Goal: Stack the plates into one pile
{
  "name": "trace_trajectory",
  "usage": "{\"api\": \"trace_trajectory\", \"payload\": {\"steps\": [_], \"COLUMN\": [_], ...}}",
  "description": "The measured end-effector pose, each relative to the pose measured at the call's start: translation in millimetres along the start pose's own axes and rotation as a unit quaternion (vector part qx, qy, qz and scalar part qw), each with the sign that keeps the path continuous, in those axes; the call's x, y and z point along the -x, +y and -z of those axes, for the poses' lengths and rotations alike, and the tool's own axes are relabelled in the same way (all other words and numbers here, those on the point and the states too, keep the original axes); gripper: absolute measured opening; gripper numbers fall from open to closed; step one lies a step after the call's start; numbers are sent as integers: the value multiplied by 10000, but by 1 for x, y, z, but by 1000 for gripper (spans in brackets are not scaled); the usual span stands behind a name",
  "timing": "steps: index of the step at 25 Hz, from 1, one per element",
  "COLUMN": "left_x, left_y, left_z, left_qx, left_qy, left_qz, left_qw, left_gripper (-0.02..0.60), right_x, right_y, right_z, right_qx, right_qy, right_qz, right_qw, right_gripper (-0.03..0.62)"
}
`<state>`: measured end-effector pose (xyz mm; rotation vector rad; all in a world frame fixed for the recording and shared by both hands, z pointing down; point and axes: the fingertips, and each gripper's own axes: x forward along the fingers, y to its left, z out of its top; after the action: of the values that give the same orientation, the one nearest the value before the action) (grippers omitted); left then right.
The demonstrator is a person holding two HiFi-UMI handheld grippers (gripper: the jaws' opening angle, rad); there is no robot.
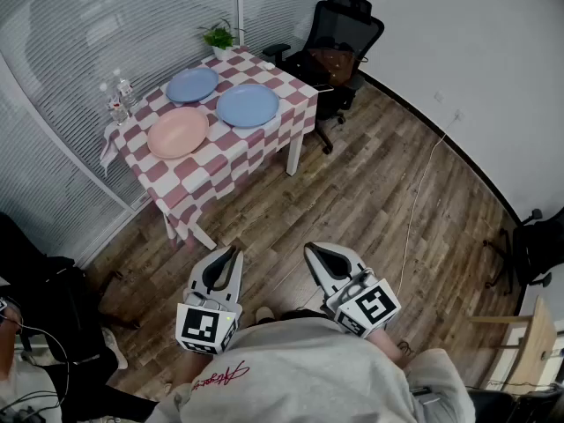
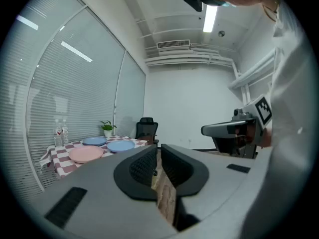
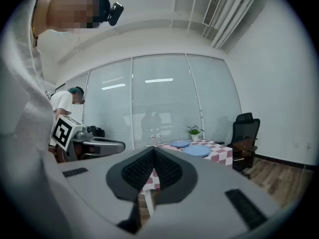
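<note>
Three plates lie apart on a small table with a red-and-white checked cloth [image 1: 231, 152] across the room: a pink plate [image 1: 177, 132] nearest the front left, a blue plate [image 1: 248, 105] to its right, and another blue plate [image 1: 192, 84] behind. My left gripper [image 1: 233, 252] and right gripper [image 1: 310, 250] are held close to my body, well short of the table, both shut and empty. The plates also show far off in the left gripper view: the pink plate [image 2: 85, 154] and a blue plate [image 2: 120, 146]. In the right gripper view two blue plates [image 3: 197, 150] appear on the table.
Two water bottles [image 1: 117, 98] stand at the table's left edge and a small potted plant [image 1: 218, 37] at its far corner. A black office chair [image 1: 333, 47] sits right of the table. A white cable [image 1: 419, 188] runs over the wood floor. Another person [image 3: 64, 102] stands by the blinds.
</note>
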<state>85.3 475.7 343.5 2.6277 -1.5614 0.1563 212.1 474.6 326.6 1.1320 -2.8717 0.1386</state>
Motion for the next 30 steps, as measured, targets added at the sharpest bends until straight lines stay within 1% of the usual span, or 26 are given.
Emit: {"api": "trace_trajectory", "payload": {"steps": [3,5,6,9,10,13,18,21,25,26,30], "left_x": [1,2,3,3,3,4,4,5,7,8,9], "left_y": [1,1,1,3,4,5,6,7,14,15,19], "left_z": [3,5,5,3,3,2,1,-2,-2,-2,0], "left_qx": [9,9,3,-25,-28,-14,-3,-35,-52,-42,-20], "left_qy": [20,39,39,21,14,-4,3,-36,-63,-59,-17], "left_qz": [-3,-6,-5,-9,-17,-36,-35,-12,-12,0,54], "left_qw": [10000,10000,10000,10000,10000,10000,10000,10000,10000,10000,10000], "left_gripper": [40,40,40,40,40,40,40,40,40,40,40], "right_x": [-2,-1,-1,0,0,0,0,-2,-10,-10,-2], "right_y": [3,4,5,6,6,0,-9,-8,-4,-5,-12], "right_z": [0,-2,-3,-2,-2,-3,-2,-2,7,7,-1], "right_qx": [-80,-191,-138,323,294,-75,-378,-291,-419,-443,-411], "right_qy": [-34,-151,-192,-106,-94,-154,-183,-145,70,68,-90], "right_qz": [-66,-89,-62,92,101,101,177,220,-29,-35,203], "right_qw": [9999,9997,9997,9994,9995,9998,9990,9992,9991,9990,9989], "right_gripper": [11,9,9,11,9,9,9,11,11,11,11]}}
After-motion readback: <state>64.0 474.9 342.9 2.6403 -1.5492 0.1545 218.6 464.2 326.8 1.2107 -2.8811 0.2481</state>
